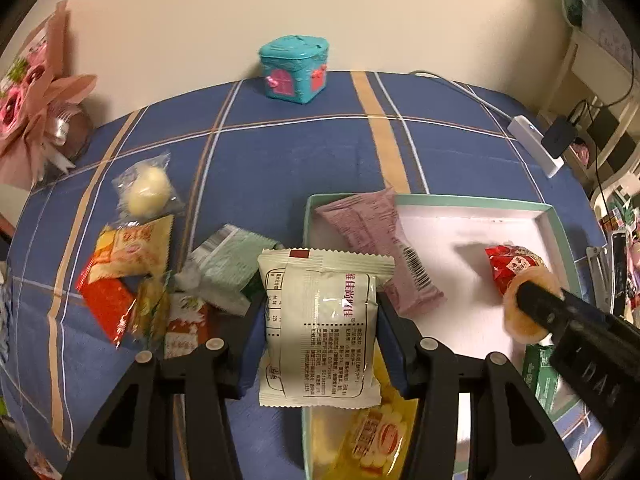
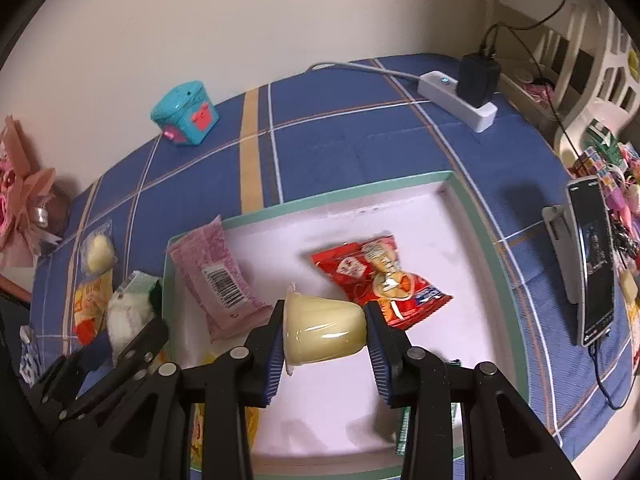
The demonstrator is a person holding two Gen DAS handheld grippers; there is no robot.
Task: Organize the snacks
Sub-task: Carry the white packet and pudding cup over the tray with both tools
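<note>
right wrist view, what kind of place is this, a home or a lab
Most likely a home, perhaps a bedroom or living room. The blue plaid cloth covers the table, a power strip with a black charger sits near the wall, a teal toy box stands behind, and a phone leans on a stand.

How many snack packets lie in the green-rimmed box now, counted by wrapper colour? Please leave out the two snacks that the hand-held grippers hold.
Pink-purple packet: 1
Red packet: 1
Yellow packet: 1
Green packet: 1
Total: 4
Held, not counted: white packet, jelly cup.
</note>
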